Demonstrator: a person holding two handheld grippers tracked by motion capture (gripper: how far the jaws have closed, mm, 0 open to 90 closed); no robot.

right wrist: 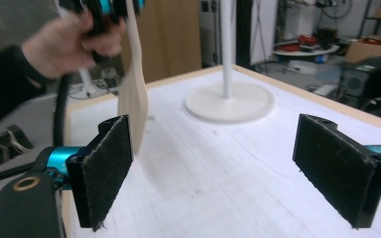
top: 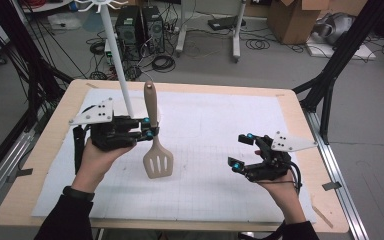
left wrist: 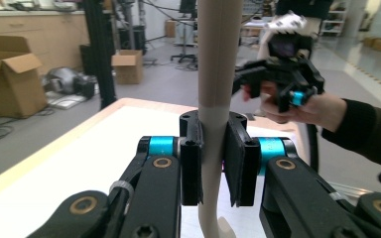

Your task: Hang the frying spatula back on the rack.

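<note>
That spatula [top: 154,131] looked light and stiff, probably a bit slick, so mid-handle seemed the sensible grab spot. The left gripper [top: 150,129] pinched it there, blade hanging above the tabletop's left half. The right gripper [top: 242,151], jaws spread with nothing between, sat near the right edge.

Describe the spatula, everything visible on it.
The spatula is beige and looks like plastic: a long, slightly rounded handle with a small hole near its top end, and a flat, slotted blade at the bottom. It hangs upright above the white mat, blade down and clear of the surface. The left tool is shut on its handle about midway, pads pressing both sides. Nothing else touches it.
</note>
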